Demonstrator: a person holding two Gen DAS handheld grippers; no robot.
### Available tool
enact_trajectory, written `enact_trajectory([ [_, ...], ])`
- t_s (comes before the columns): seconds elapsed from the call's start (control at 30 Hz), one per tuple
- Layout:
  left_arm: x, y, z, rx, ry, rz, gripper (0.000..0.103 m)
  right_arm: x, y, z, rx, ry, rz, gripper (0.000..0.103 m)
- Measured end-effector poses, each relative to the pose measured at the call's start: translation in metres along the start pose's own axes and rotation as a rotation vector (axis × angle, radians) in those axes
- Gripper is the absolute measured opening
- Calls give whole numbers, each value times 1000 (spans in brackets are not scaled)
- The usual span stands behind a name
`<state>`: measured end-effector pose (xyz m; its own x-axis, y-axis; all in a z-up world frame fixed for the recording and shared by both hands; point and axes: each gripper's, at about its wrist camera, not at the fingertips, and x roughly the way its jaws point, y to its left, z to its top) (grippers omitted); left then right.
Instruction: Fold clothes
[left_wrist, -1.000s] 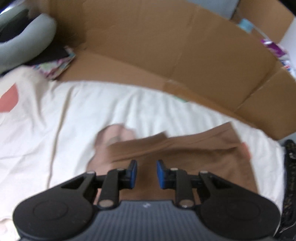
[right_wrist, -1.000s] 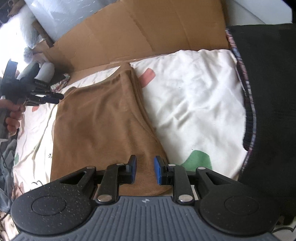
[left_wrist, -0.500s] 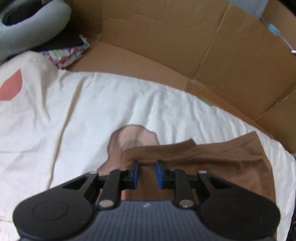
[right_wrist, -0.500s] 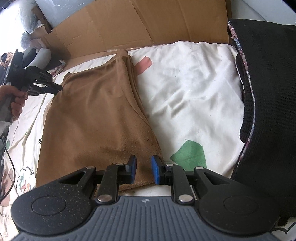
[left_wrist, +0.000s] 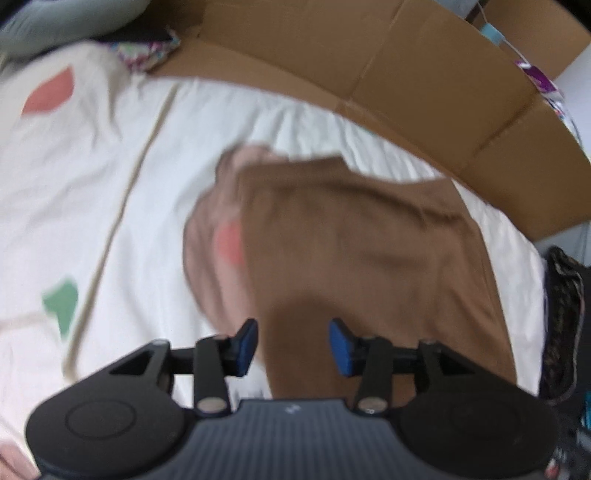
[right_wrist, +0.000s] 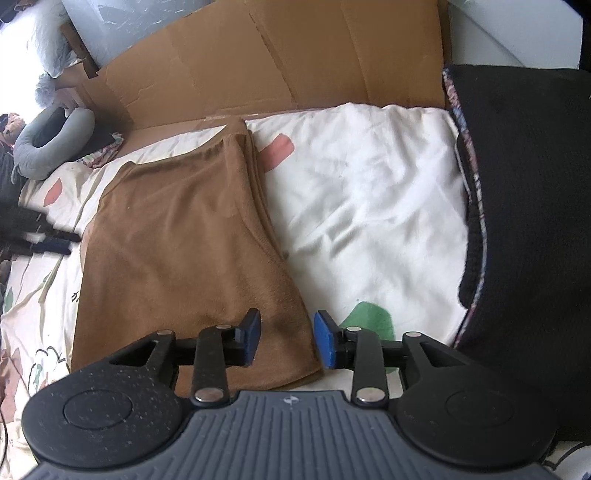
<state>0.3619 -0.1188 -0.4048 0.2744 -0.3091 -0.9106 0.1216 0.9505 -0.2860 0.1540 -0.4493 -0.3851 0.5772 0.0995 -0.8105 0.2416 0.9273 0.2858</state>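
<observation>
Bed: your surface is a white printed duvet (right_wrist: 369, 206), soft and rumpled, so cloth drags on it.
Room: cardboard sheets (right_wrist: 295, 55) behind, black blanket (right_wrist: 524, 184) to the right.
Brown garment (right_wrist: 177, 236): lies folded flat mid-bed; looks light, limp, fleecy. Take it at corners or the layered right edge.
Right hand-held gripper (right_wrist: 284, 338): jaws opening over the near corner, gripping nothing.
Left hand-held gripper (left_wrist: 293, 345): jaws opening above the cloth, empty.
</observation>
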Motion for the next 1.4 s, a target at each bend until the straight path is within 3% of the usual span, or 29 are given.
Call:
enact_trajectory([
  [0.2,-8,16,-52,-108,43,-82,47,1,-1,3,-30,19,-12,40],
  [0.33,-9,24,-79,-177,29,-142,47,6,-2,1,-34,31,-24,40],
  [0.9,18,34,-140,-309,155,-331,43,26,-5,-10,-54,99,-38,41],
  [1.03,24,38,-149,-330,170,-358,31,30,-6,-12,-39,106,-30,41],
  [1.1,25,42,-152,-349,167,-358,17,32,-6,-11,-37,109,-23,41],
  [1.2,20,47,-155,-370,166,-369,9,32,-5,-11,-46,117,3,22],
  [1.33,5,45,-150,-337,153,-375,7,30,1,-10,-70,122,2,8],
  [1.4,-4,46,-148,-328,147,-381,6,26,2,-10,-57,118,5,7],
])
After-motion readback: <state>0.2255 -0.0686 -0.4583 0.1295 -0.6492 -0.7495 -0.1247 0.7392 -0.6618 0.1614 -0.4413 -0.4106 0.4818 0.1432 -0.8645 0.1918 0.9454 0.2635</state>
